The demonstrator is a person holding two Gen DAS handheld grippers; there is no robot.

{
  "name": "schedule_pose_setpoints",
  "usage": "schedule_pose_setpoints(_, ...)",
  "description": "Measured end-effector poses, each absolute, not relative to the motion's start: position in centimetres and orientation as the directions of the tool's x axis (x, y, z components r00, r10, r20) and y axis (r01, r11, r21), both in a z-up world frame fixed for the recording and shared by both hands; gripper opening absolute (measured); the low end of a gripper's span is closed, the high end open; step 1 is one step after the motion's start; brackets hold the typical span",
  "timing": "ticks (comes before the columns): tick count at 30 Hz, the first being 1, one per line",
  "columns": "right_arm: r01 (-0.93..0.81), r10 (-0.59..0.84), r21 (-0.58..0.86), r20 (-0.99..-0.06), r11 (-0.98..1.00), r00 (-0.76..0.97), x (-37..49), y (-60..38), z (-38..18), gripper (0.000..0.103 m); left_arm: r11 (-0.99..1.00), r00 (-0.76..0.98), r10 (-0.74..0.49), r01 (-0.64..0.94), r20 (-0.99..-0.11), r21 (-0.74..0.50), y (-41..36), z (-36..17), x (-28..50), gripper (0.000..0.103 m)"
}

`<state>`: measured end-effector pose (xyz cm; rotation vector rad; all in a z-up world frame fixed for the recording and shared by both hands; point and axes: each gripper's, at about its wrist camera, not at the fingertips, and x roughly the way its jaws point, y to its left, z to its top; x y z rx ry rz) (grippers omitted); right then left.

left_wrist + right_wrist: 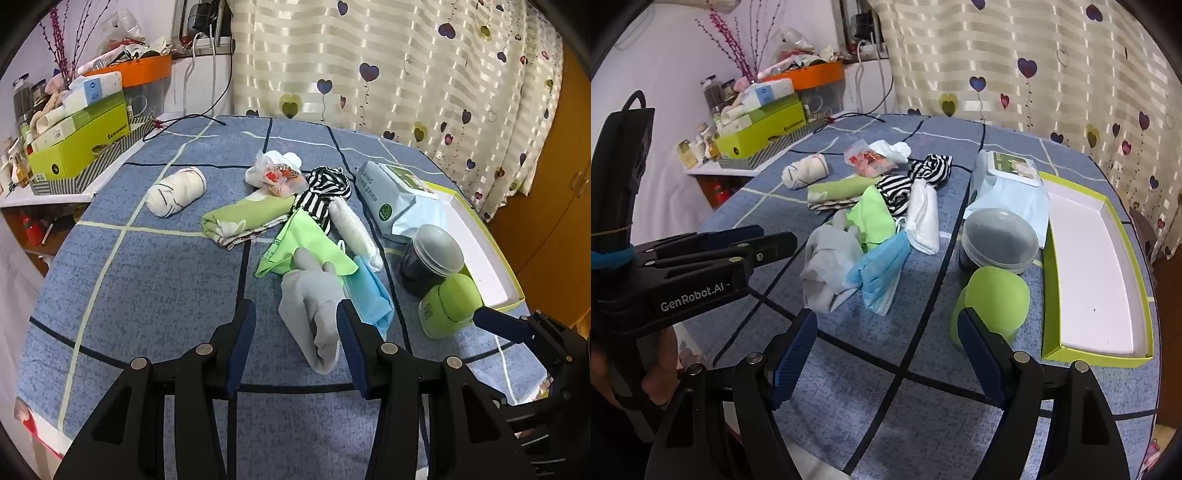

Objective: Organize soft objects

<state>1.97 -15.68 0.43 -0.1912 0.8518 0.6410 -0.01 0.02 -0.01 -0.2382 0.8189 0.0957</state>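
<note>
Soft things lie in a pile on the blue checked cloth: a grey sock [314, 317] [827, 266], a blue face mask [373, 295] [879, 273], a green cloth bag [303, 243] [871, 218], a white mask [923, 218], a striped black-white cloth [321, 192] [916, 177], a green rolled cloth [243, 218] and a white rolled sock [177, 192] [805, 171]. My left gripper [295, 343] is open, its right finger against the grey sock. My right gripper [886, 350] is open and empty, in front of the pile.
An open green-rimmed white box [1130, 295] [491, 266] lies at the right. A green jar [993, 299] [450, 302], a dark lidded tub [997, 236] and a wipes pack [1008, 184] [395, 195] stand beside it. A cluttered shelf with boxes [81, 144] is at the far left.
</note>
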Motion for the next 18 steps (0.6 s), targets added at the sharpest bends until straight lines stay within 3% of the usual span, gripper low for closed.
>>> schedule_pose_setpoints(18, -0.599, 0.448, 0.086, -0.749, 0.796, 0.488, 1.94, -15.42, 0.65, 0.079, 0.966, 0.679, -0.038, -0.164, -0.734, -0.201, 0.37, -0.04, -0.43, 0.047)
